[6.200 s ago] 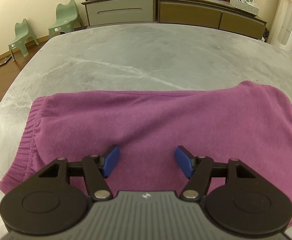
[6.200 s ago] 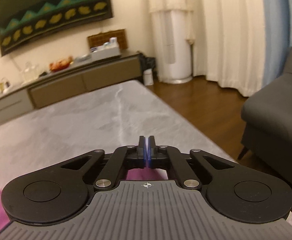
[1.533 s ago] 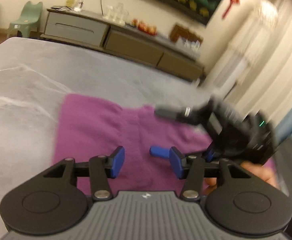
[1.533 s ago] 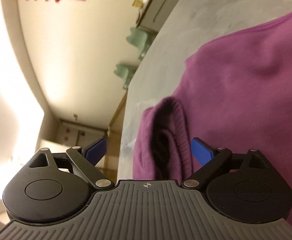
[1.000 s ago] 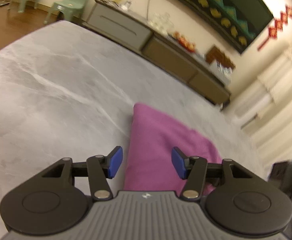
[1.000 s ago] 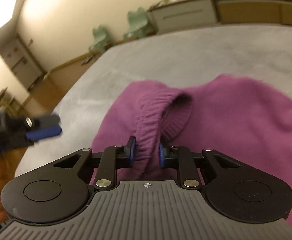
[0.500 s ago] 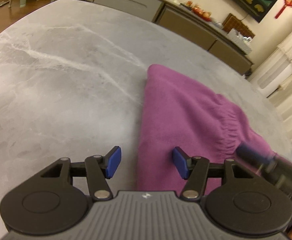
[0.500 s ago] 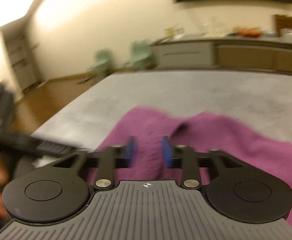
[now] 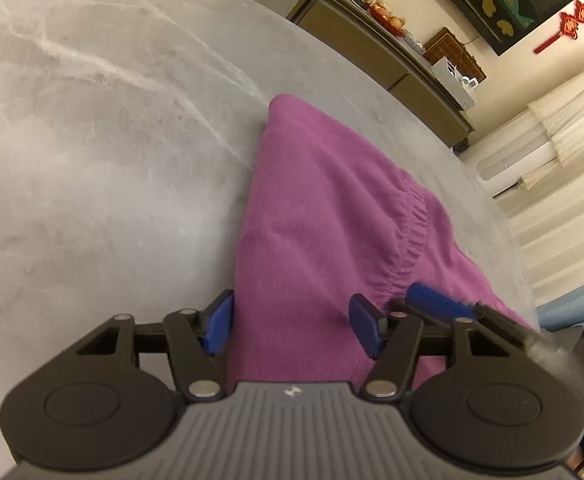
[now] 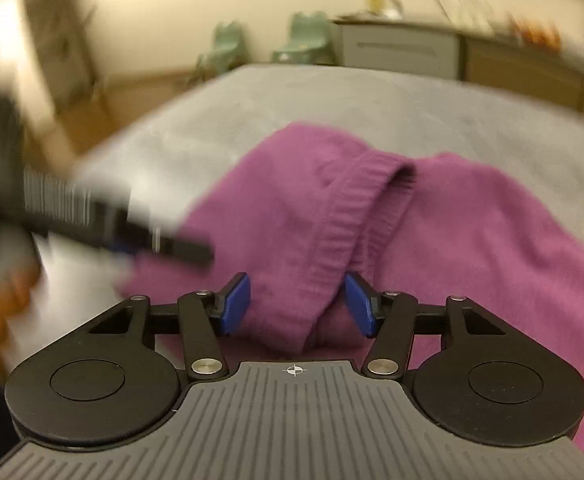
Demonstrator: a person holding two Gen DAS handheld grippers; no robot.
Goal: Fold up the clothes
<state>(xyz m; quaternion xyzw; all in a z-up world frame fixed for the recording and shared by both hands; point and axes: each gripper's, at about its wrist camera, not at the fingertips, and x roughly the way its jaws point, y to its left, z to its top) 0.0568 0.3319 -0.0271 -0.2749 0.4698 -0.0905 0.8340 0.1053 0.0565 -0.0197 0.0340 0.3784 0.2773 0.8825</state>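
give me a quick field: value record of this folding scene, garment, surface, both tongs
garment: purple knit garment, folded over, ribbed hem lying on top
surface: grey marble-look table
left tongs: open, straddling the garment's near edge, not pressing it
right tongs: open, jaws have just been opening, ribbed hem between them but not gripped
background: sideboard along the wall

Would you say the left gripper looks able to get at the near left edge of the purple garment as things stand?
Probably yes: the left gripper stands open right over that edge of the purple garment, with only bare table beside it.
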